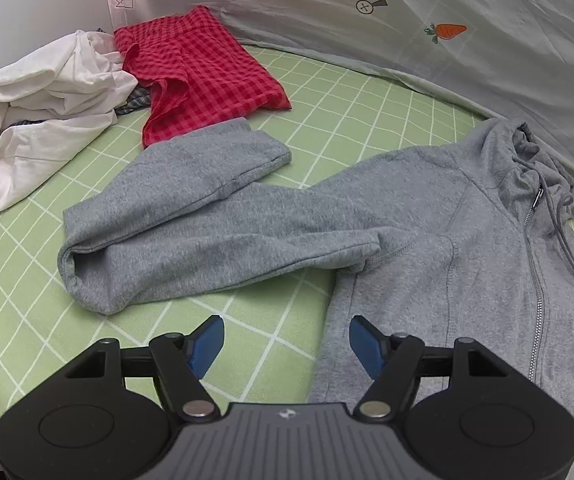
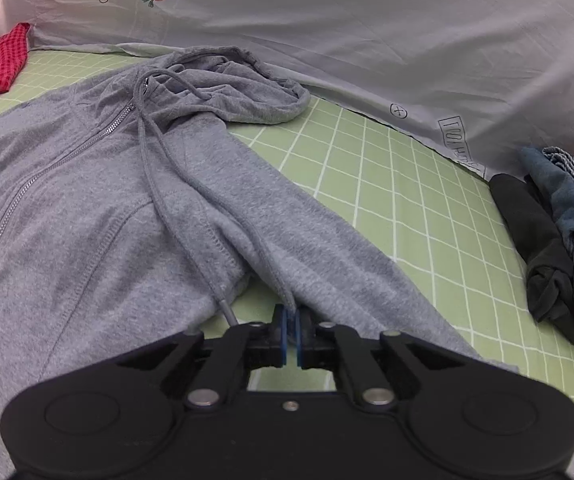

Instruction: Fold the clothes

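A grey zip hoodie (image 1: 427, 216) lies front up on the green checked sheet (image 1: 327, 112). Its left sleeve (image 1: 191, 216) is folded back on itself. My left gripper (image 1: 285, 334) is open and empty, low over the sheet beside the hoodie's left side. In the right wrist view the hoodie (image 2: 67, 208) fills the left half, with its hood (image 2: 247, 84) at the back. My right gripper (image 2: 291, 316) is shut on one of the hoodie's drawstrings (image 2: 247, 236) at the right sleeve (image 2: 307, 232). The other drawstring's tip (image 2: 227, 308) lies just left of the fingers.
A red checked garment (image 1: 203, 72) and a crumpled white garment (image 1: 43, 112) lie at the back left. A pile of dark clothes and denim (image 2: 563, 240) sits at the right. A pale printed cloth (image 2: 367, 32) hangs behind the sheet.
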The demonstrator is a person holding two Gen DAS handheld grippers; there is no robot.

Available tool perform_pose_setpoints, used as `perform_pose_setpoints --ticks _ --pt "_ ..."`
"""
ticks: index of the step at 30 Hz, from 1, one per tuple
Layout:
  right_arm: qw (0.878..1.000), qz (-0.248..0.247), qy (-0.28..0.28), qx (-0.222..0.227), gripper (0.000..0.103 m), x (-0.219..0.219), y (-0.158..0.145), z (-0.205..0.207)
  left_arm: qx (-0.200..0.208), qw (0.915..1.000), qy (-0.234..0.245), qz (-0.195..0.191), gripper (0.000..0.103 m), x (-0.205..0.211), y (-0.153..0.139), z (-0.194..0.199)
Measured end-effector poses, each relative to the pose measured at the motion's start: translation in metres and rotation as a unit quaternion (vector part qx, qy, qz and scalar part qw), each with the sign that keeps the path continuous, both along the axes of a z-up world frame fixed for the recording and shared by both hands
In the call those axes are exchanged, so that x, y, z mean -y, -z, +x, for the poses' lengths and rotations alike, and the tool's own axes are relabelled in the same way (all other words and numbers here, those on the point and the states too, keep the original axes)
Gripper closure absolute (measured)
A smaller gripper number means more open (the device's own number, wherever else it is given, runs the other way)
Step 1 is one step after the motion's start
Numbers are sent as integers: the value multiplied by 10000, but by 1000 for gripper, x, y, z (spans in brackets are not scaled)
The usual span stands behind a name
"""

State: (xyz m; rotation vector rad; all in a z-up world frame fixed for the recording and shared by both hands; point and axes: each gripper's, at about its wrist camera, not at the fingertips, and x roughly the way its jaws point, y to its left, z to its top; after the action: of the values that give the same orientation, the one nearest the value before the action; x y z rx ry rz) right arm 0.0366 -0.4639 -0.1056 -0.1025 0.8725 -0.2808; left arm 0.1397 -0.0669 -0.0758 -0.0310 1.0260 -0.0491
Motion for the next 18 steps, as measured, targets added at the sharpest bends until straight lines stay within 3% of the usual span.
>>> perform_pose_setpoints --ticks 5,8,11,13,14,15,18 --pt "9866 1417 502 627 99 6 -28 -7 -88 9995 254 137 33 6 9 7" --pt "9665 2269 171 1186 99 -7 -48 -13 -182 9994 270 79 33 -1 14 6" --pt "9584 2569 85 1238 98 -21 -47 -8 -250 9994 226 -33 33 -10 16 6" --pt "9791 1831 289 836 84 -32 -39 0 -273 9993 221 -110 33 -16 17 6" --pt "9867 1449 391 629 82 -37 -34 4 -271 9993 241 -109 33 -18 17 6" --pt "9889 1303 373 614 81 -38 -32 4 -253 9993 277 -81 33 -21 16 5" --pt "9946 841 277 546 60 -38 -24 9 -119 9991 394 72 33 -29 11 4"
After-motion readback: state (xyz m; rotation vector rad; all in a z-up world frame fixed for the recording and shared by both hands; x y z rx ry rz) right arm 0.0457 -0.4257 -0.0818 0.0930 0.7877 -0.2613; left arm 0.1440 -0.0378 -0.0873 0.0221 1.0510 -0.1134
